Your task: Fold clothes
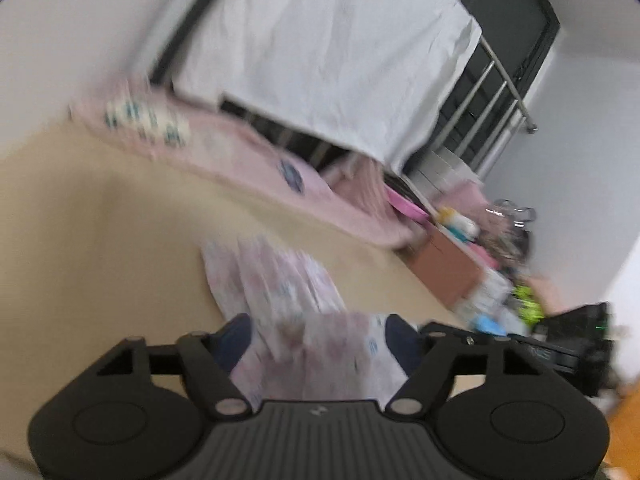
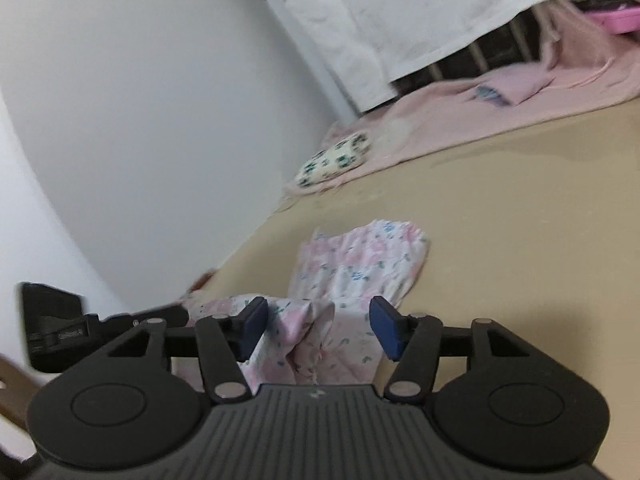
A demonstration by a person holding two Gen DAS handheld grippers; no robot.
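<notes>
Left gripper [image 1: 320, 340] is sitting with its jaws partly apart; the floral garment [image 1: 288, 312] is bunching up between the blue pads [image 1: 236, 340], but the view is smeared, so I can't tell whether they are pressing on the cloth or just flanking it. Right gripper [image 2: 318, 328] is reading clearer: jaws are standing half open, a raised fold of the same floral garment [image 2: 352, 276] is poking up between them, close against the pad on the left side of the view and well clear of the other pad, so nothing is being pinched there. The rest of the garment is lying flat straight ahead of both grippers on the tan bed surface [image 2: 500, 220]. Further ahead, a pink blanket [image 2: 460, 112] is running along the far edge, with a small green-patterned cloth [image 2: 332, 156] lying on it. Beyond that a white sheet [image 1: 328, 48] is hanging over a metal rail [image 1: 500, 92]. Off to the right of the left gripper, a cluttered box of mixed items [image 1: 460, 256] is sitting past the bed edge. The other gripper's black body [image 2: 52, 324] is showing at the left of the right gripper's view.
</notes>
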